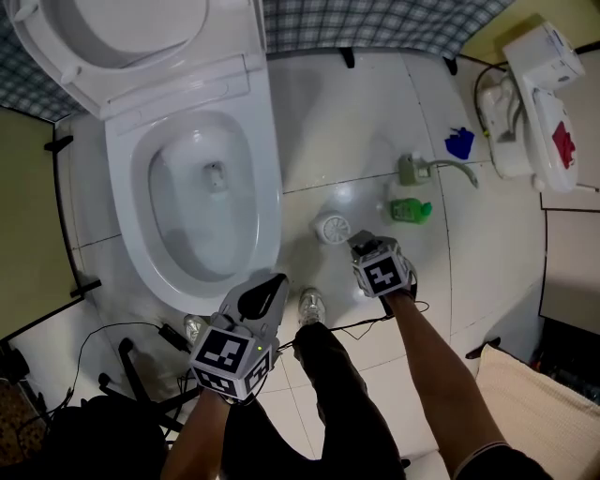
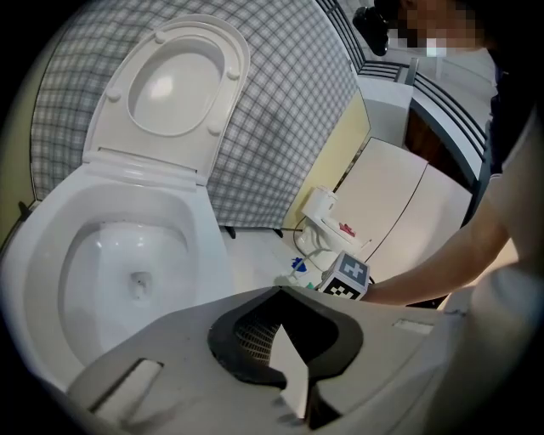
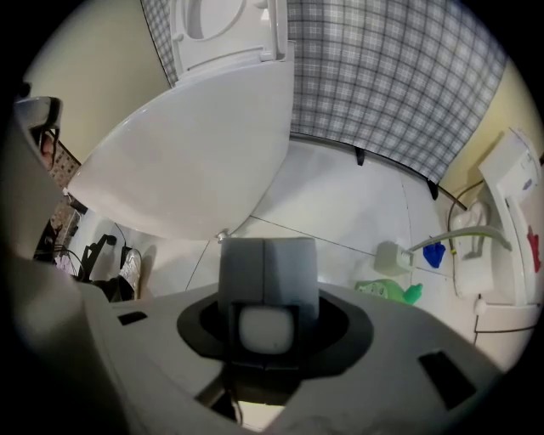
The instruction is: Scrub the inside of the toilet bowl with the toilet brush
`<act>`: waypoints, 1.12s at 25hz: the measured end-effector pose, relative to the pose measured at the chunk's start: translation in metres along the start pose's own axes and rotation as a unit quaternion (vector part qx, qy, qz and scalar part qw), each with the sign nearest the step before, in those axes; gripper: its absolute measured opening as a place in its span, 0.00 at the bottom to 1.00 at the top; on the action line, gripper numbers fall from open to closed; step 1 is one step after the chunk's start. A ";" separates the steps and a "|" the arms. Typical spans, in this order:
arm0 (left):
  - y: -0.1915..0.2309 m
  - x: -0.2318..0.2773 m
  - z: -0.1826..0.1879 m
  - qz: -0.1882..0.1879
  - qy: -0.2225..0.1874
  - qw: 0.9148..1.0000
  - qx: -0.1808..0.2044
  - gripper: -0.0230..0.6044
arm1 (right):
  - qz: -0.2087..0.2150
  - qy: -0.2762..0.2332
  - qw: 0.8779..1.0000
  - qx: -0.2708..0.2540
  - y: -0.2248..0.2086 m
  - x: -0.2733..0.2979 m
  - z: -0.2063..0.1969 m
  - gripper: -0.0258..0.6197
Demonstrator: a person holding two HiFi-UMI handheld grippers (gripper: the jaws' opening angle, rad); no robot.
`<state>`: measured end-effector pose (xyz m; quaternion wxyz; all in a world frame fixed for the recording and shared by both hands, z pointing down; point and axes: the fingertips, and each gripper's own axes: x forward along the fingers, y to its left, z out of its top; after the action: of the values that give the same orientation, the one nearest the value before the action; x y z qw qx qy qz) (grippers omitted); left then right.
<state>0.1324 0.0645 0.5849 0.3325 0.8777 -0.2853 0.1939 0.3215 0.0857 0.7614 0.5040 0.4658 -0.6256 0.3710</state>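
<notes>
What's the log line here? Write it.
toilet brush: on floor | right gripper: shut, beside it | left gripper: open, empty | lid: up

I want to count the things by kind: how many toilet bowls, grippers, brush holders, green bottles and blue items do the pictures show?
toilet bowl: 1
grippers: 2 (left gripper, right gripper)
white brush holder: 1
green bottle: 1
blue item: 1
Total: 6
</notes>
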 end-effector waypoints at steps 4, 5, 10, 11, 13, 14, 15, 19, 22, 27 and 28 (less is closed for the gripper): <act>0.001 -0.004 -0.003 0.005 -0.003 1.000 -0.006 0.05 | -0.011 0.002 1.000 0.006 0.000 0.007 0.005 0.32; 0.001 -0.005 -0.004 0.006 -0.003 1.000 -0.007 0.05 | -0.018 0.000 1.000 0.005 -0.001 0.007 0.008 0.32; 0.002 -0.012 -0.003 0.010 0.000 1.000 -0.006 0.05 | -0.029 -0.018 0.999 0.019 -0.001 0.003 0.011 0.39; 0.003 -0.014 -0.001 0.011 0.000 1.000 -0.004 0.05 | -0.028 -0.027 0.999 0.025 -0.001 -0.002 0.013 0.42; 0.004 -0.019 0.004 0.013 0.000 1.000 0.000 0.05 | -0.025 -0.040 0.998 0.034 0.000 -0.013 0.019 0.46; 0.005 -0.021 0.007 0.014 0.001 1.000 0.003 0.05 | -0.024 -0.042 0.998 0.038 0.001 -0.020 0.019 0.46; 0.005 -0.024 0.010 0.015 0.002 1.000 0.006 0.05 | -0.025 -0.042 0.998 0.043 0.001 -0.028 0.018 0.46; 0.001 -0.040 0.033 0.013 0.000 1.000 0.019 0.05 | -0.034 -0.075 0.995 0.054 0.003 -0.080 0.027 0.46; -0.003 -0.060 0.065 0.014 -0.015 0.999 0.036 0.05 | -0.028 -0.137 0.988 0.060 0.015 -0.135 0.057 0.46; -0.014 -0.105 0.132 0.020 -0.049 0.996 0.072 0.05 | 0.044 -0.293 0.949 0.107 0.058 -0.252 0.127 0.46; -0.015 -0.117 0.147 0.024 -0.057 0.995 0.079 0.05 | 0.060 -0.321 0.938 0.114 0.068 -0.278 0.142 0.46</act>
<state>0.0753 0.0152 0.4120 0.2410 0.9038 -0.3084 0.1733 0.2325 0.0310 0.4596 0.1966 0.5763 -0.7344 0.2998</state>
